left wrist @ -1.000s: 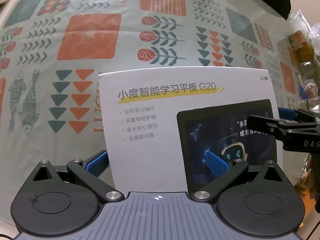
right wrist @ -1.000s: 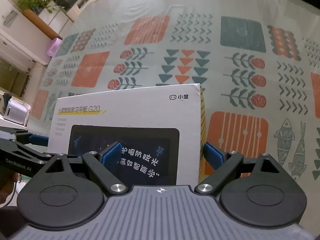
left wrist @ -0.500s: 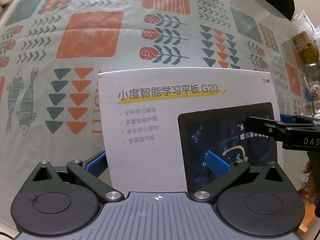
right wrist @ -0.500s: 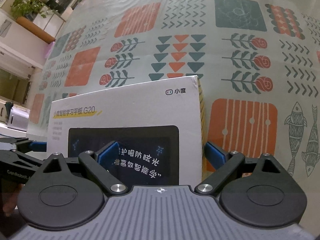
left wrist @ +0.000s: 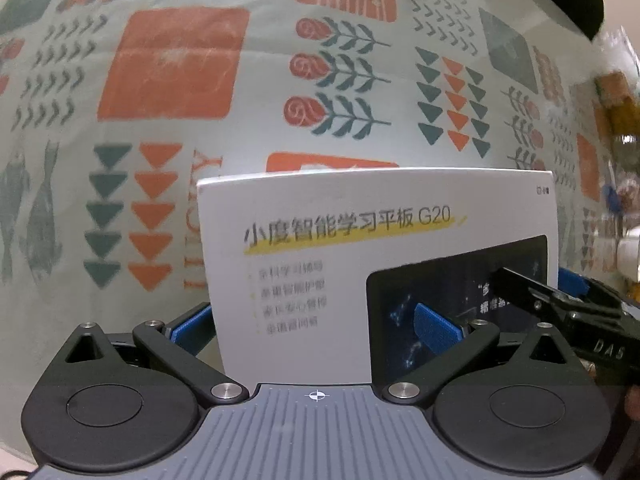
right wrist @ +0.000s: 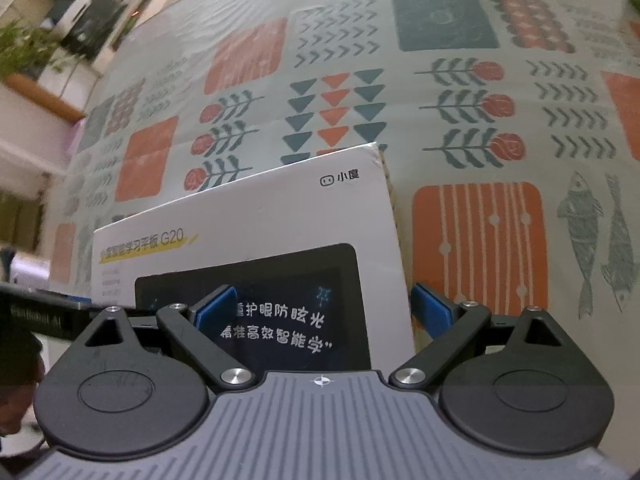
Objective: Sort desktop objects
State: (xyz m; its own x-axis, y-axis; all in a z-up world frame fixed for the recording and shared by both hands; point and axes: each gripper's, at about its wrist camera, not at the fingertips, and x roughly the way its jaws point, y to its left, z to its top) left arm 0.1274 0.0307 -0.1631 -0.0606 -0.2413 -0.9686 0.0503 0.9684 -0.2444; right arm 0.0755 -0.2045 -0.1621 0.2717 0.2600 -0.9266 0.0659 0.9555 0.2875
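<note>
Both the left gripper (left wrist: pixel 314 322) and right gripper (right wrist: pixel 326 304) gape wide, straddling the white box (left wrist: pixel 360 248) reading "小度智能学习平板 G20"; whether either pinches it is unclear.

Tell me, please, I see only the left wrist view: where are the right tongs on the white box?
Observer: The right tongs straddle the white box at its right edge: one pad is over the printed screen, the other is outside the edge.
Operator: Are they closed on it?
Observer: No, the jaws stand wide apart.
Operator: What lies to the right of the box?
Observer: The tablecloth, showing an orange striped square and then two fish.
</note>
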